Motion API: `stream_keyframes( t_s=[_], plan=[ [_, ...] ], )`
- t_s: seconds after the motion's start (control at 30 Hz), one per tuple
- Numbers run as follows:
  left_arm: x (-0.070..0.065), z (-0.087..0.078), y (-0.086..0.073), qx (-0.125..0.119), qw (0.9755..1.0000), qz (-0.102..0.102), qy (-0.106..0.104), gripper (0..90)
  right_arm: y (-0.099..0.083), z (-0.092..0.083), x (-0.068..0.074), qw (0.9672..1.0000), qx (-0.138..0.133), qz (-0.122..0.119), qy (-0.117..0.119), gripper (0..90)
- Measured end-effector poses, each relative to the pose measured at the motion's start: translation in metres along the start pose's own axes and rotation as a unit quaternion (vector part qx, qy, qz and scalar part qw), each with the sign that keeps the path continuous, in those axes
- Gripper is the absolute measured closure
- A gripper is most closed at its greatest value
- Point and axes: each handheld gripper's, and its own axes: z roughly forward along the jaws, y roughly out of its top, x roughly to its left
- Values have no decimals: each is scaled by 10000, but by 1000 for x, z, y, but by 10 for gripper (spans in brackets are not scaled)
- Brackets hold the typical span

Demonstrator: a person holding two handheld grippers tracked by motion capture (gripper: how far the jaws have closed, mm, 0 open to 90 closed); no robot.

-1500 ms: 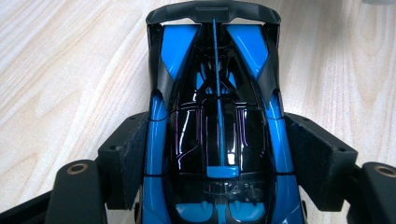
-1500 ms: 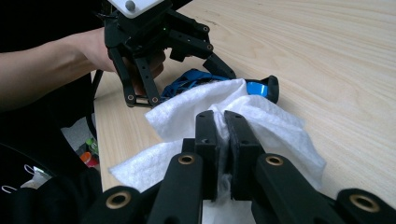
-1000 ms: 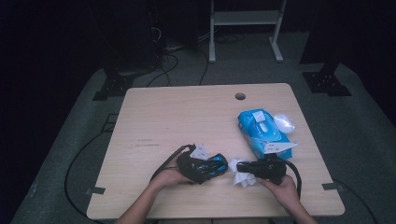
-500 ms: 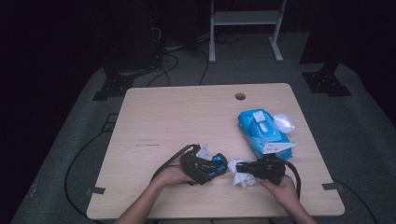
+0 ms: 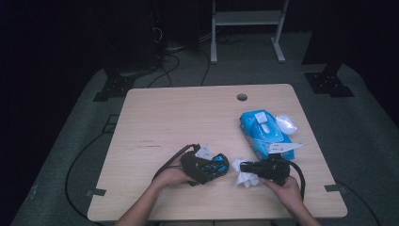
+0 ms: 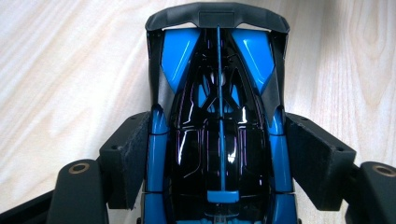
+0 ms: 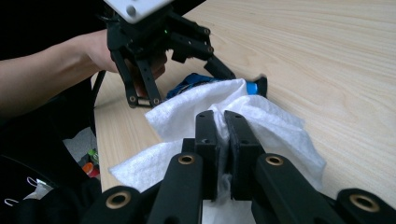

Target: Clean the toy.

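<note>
A blue and black toy car point(image 6: 219, 140) rests on the wooden table point(image 5: 188, 117) near its front edge. My left gripper point(image 6: 218, 156) straddles the car, and its jaws have just been closing, so both pads press on the car's sides. In the high view the left gripper point(image 5: 214, 167) and the car point(image 5: 219, 162) sit left of my right gripper point(image 5: 244, 167). My right gripper point(image 7: 223, 122) is shut on a crumpled white wipe point(image 7: 275, 126), which drapes against the car's end point(image 7: 254, 87). The wipe point(image 5: 245, 179) lies bunched between the two grippers.
A blue pack of wipes point(image 5: 264, 134) lies at the right of the table with a small white object point(image 5: 286, 124) beside it. A round cable hole point(image 5: 242, 97) is at the back. Cables trail from both grippers over the front edge.
</note>
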Motion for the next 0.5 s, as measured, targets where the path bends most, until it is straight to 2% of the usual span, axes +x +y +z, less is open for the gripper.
stream_keyframes(
  t_s=[0.1, 0.17, 0.33, 0.5],
  plan=[
    [-1, 2, 0, 111, 9999, 67, 28, 273, 0, 0, 0, 10000, -3, 0, 6, 836],
    [0, 2, 0, 72, 10000, 17, 14, 273, 0, 0, 1, 10000, -15, -1, 8, 837],
    [3, -3, 4, 21, 9999, 55, 97, 274, 1, -3, -1, 10000, -59, 47, -3, 837],
    [17, -12, 19, 12, 9996, 53, 280, 280, 1, -4, -2, 9999, -105, 32, -15, 837]
  ],
)
